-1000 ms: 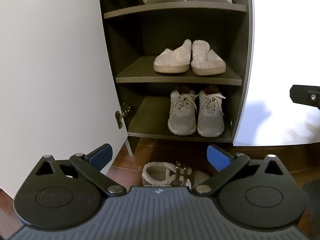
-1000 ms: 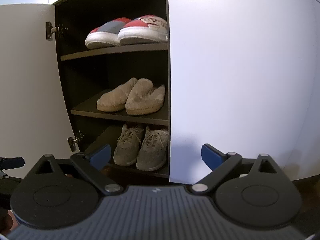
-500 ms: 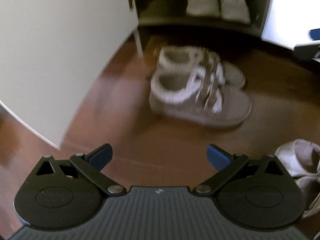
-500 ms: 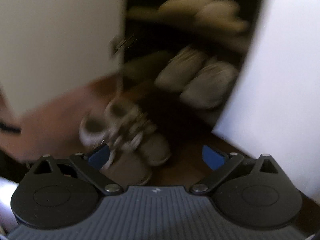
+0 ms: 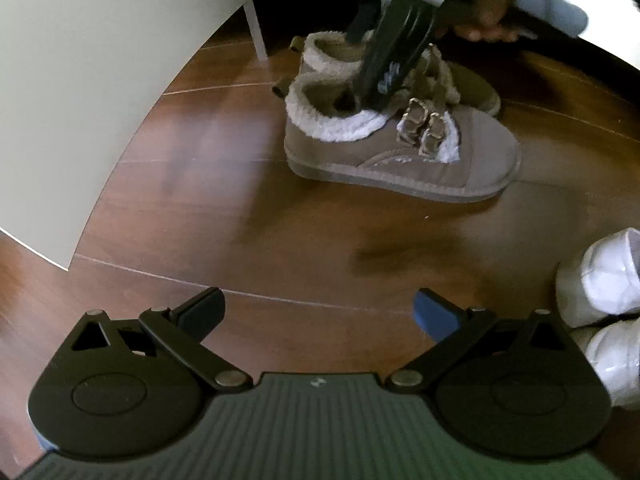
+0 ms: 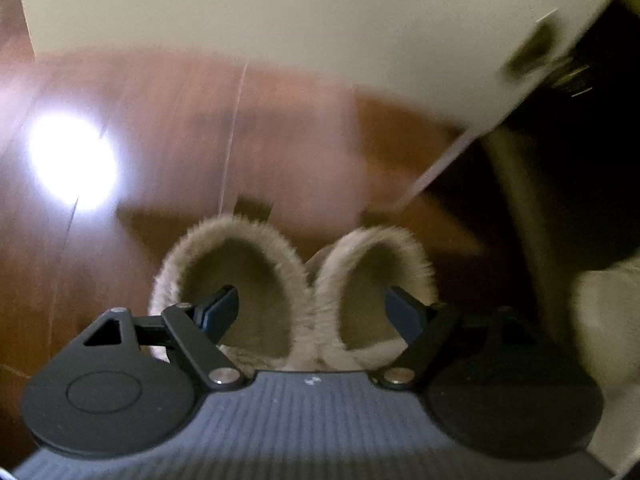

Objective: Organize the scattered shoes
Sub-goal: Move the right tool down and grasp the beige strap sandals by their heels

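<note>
Much of the right wrist view is smeared by motion blur, and a bright glare spot is laid over the wooden floor (image 6: 280,128); the white cabinet door (image 6: 280,12) is cut off at the top. Of the two fleece-lined boots (image 5: 400,152), only the fuzzy collars are seen there, the toes being hidden beneath the gripper body. In the left wrist view the far boot is largely covered by the near one and by the right gripper (image 6: 312,312), whose fingertips are lost inside the collars. A hand (image 5: 492,4) gripping that tool is cropped and blurred at the top edge. A pair of white shoes (image 5: 600,280) is cut by the right border.

The right gripper is angled steeply down, one finger dipped into each boot opening, the two adjoining inner collars lying between them; its jaws are closing, and firm pad contact cannot be made out. The left gripper (image 5: 320,312) is held tilted down over bare floor, well apart from the boots, its jaws spread wide with nothing between them
</note>
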